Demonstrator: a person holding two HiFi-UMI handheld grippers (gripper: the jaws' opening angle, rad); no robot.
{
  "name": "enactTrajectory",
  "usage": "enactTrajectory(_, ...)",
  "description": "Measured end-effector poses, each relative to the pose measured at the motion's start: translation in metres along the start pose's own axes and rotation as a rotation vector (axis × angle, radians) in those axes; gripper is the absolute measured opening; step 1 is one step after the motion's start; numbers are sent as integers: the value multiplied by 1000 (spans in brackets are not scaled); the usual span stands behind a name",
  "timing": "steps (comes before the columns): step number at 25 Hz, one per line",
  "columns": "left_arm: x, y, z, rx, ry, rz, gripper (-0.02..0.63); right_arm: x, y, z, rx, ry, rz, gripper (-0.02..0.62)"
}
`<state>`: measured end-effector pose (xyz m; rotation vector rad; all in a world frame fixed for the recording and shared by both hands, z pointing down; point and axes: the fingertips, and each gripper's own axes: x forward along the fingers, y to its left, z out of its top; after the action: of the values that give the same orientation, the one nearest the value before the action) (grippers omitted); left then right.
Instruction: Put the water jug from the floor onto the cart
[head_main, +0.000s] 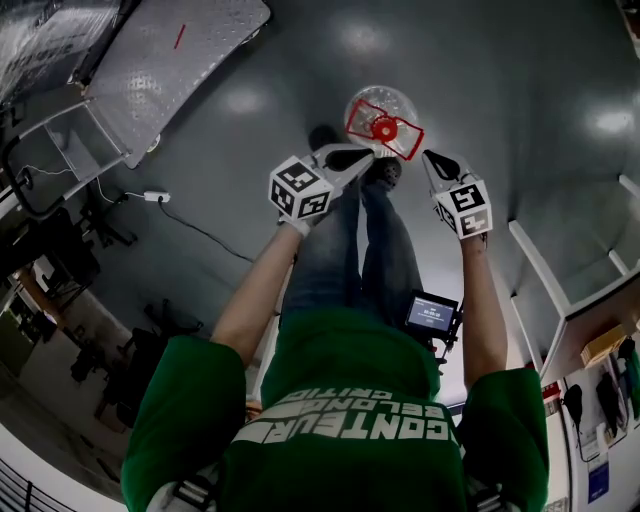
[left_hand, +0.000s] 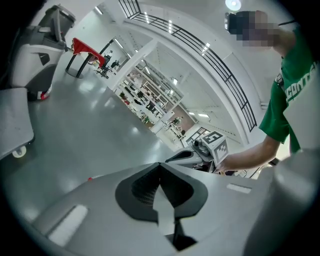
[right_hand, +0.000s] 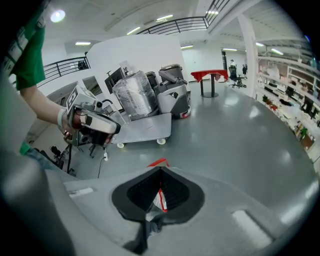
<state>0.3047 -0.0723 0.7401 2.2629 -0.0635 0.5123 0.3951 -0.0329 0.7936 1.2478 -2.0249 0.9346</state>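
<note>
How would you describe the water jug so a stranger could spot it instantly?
Look at the shiny grey floor, just past the person's shoes. The water jug stands there, seen from above as a clear round body. Its red handle and cap set it apart from the flat grey cart further left.

One water jug, one cart, and two claws: left claw, right claw.

Ceiling lamps lit everything brightly and evenly. From the head view the floor looked dimmer, with soft round glare spots and only faint shadows. All three views bowed strongly and darkened at the corners. The nearest surfaces in both gripper views were blurred.
</note>
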Motion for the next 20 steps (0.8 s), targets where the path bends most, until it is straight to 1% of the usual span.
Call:
enactTrajectory(5, 4, 30, -13, -29, 28, 17, 12, 24, -9, -14, 94, -5, -14, -8)
enactTrajectory(7, 5, 39, -17, -31, 39, 14, 12, 32, -12, -15, 110, -11, -24, -8)
enactTrajectory(11, 6, 53, -22, -35, 41, 8, 12, 50, -16, -17, 109, -13, -44, -8)
enactTrajectory(17, 5, 70, -32, -68, 33, 1, 12, 84, -19, -23, 85, 18, -61, -6)
enactTrajectory(20, 7, 70, -39, -85, 25, -5, 12, 100, -20, -36, 75, 46, -51, 48)
